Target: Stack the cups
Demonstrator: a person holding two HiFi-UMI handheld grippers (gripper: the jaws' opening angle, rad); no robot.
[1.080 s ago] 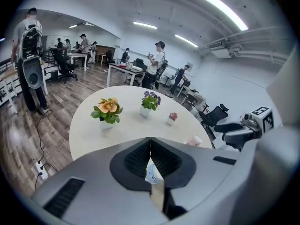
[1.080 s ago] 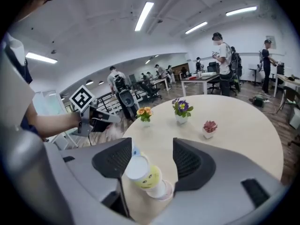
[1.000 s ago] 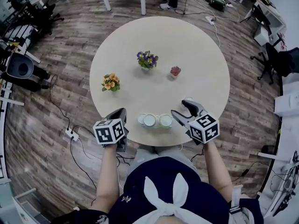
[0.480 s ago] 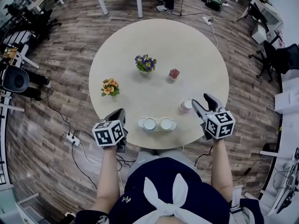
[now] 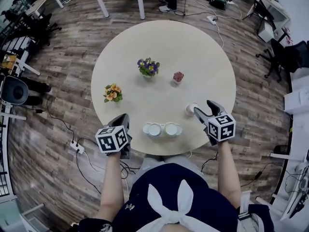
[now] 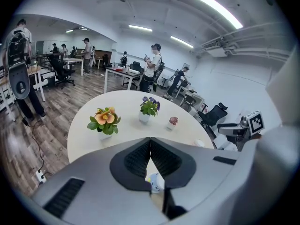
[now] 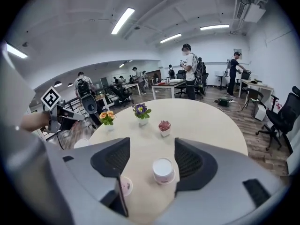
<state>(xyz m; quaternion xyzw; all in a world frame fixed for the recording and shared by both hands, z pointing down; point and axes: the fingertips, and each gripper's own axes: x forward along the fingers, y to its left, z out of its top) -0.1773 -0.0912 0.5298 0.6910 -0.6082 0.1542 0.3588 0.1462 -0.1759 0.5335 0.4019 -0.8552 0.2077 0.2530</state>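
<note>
Cup [image 7: 163, 170], axis vertical, untouched between just-widened fingers of right gripper [image 7: 151, 142]; left gripper [image 6: 150, 139] fingers pressed together.

L gripper [image 6: 150, 140]: jaws together, nothing btwn. Table [image 6: 122, 103] w/ orange flowers [image 6: 104, 120], purple flowers [image 6: 149, 106], succulent [image 6: 173, 121].

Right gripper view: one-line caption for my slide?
Right gripper, jaws just opened wider, frames a white cup between them on the round table, ungripped.
</note>
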